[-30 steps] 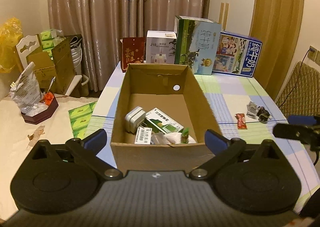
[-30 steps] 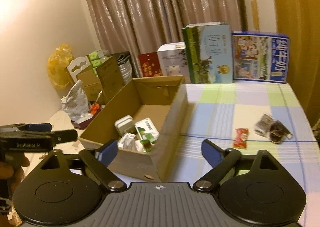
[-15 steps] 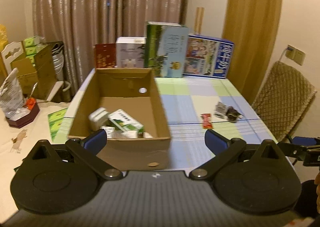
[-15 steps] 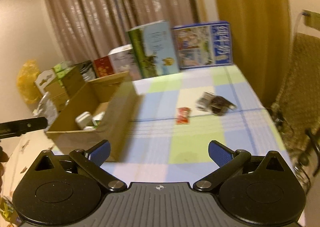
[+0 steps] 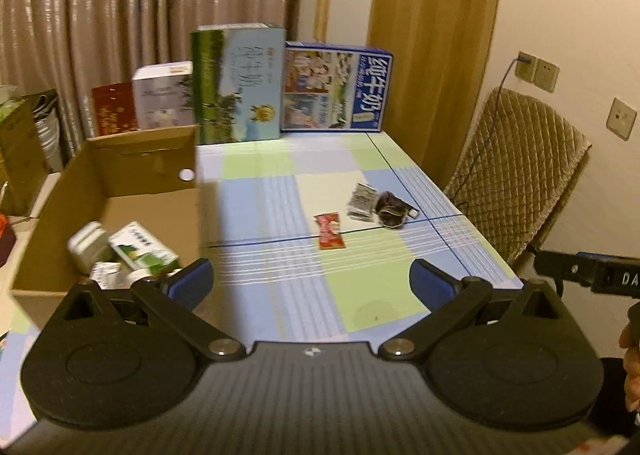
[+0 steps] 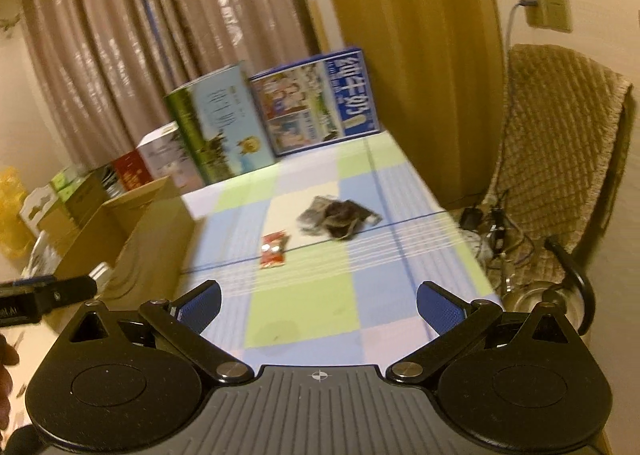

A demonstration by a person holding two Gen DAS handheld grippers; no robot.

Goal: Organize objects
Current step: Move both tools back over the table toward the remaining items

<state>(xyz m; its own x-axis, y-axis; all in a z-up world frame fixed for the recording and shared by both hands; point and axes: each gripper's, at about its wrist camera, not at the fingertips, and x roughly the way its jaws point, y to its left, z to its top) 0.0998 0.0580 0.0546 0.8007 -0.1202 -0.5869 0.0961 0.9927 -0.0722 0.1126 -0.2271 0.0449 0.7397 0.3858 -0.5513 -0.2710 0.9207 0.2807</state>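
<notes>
In the left wrist view, the left gripper [image 5: 310, 279] is hovering above the near edge of the checked desk [image 5: 372, 307], its jaws standing wide apart with nothing between them. At about ten o'clock from it, a cardboard box [image 5: 120, 183] is sitting on the desk, already holding a green-and-white carton [image 5: 142, 251] and a few small white packs. At about one o'clock, well apart from the box, a red snack packet [image 5: 330, 231] is lying flat, and just beyond it a grey sachet [image 5: 363, 202] is touching a dark crumpled pouch [image 5: 390, 209]. Tall milk cartons [image 5: 332, 87] are standing along the far edge.

In the right wrist view, the right gripper [image 6: 318, 307] is pointing down toward the same loose items, its jaws having just been opening and now spread fully, empty. The red snack packet [image 6: 274, 251] is lying at about eleven o'clock, the dark crumpled pouch [image 6: 340, 219] at twelve.

The red packet is probably light, thin and crinkly, so it is likely sliding rather than lifting if nudged; pinching across its narrow width, near the middle, seems safest. The pouch looks soft and is best taken by its bulk.
</notes>
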